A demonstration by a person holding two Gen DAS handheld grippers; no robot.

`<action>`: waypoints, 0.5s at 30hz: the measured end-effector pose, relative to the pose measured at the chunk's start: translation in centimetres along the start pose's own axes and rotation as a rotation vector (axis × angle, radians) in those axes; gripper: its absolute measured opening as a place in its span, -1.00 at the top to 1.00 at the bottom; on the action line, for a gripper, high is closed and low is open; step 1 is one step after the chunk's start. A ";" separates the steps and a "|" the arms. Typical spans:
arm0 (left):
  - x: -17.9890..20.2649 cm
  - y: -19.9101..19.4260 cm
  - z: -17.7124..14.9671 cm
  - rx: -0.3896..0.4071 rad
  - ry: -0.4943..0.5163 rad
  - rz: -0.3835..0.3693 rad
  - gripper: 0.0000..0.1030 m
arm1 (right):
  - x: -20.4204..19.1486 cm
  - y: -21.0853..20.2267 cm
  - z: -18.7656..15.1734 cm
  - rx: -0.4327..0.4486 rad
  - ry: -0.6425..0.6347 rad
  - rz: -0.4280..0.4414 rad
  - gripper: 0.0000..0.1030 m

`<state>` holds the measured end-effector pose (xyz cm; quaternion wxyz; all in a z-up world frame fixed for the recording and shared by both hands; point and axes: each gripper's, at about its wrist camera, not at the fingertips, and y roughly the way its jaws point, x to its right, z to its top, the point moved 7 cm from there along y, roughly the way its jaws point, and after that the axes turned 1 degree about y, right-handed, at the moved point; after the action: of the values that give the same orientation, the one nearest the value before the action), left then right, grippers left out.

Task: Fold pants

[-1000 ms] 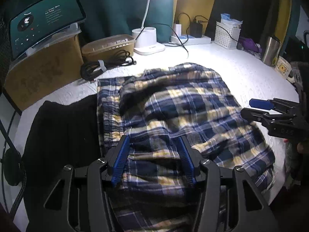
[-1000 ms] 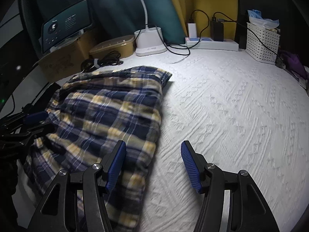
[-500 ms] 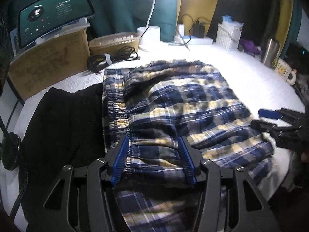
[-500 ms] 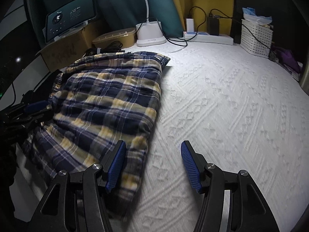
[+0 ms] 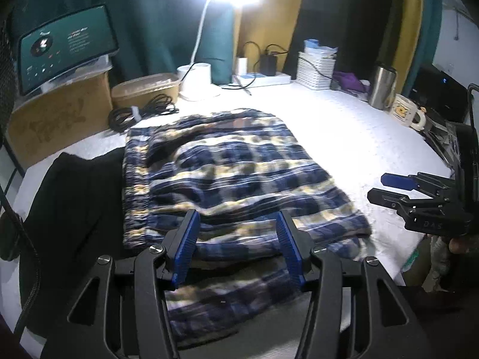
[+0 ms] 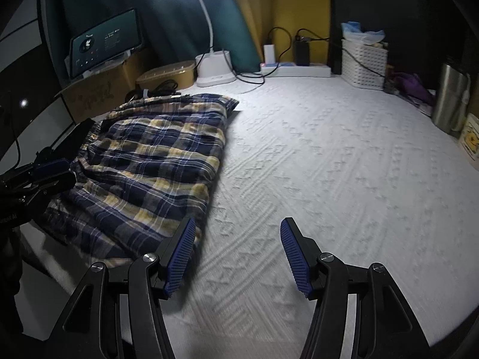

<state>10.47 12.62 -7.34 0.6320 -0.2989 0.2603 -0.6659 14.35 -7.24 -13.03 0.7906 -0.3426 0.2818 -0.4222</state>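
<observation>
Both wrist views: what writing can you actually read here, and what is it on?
"DAS": on the black body of the right gripper.
Screen: white text, too small to read.
Cardboard box: scrawled lettering, illegible.
Mug: print too blurred to read.

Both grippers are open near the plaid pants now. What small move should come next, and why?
Probably lower the left gripper and shut it on the near edge of the plaid pants. Its jaws stand open with the folded cloth between them, and a lower layer hangs over the table's front edge. The right gripper is open over bare cloth beside the pants.
</observation>
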 end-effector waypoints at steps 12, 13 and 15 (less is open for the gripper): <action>5.1 -2.8 0.9 0.072 0.038 -0.079 -0.45 | 3.1 -5.5 -1.9 0.090 0.062 -0.055 -0.19; 5.6 -3.1 1.1 0.087 0.042 -0.083 -0.48 | 3.4 -6.0 -2.0 0.099 0.065 -0.061 -0.19; 6.2 -3.6 1.4 0.107 0.049 -0.088 -0.51 | 4.0 -7.0 -2.1 0.118 0.071 -0.074 -0.19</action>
<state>8.87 6.68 -3.33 0.6106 -0.2598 0.2263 -0.7131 11.44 -14.23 -9.47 0.7826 -0.2904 0.2715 -0.4791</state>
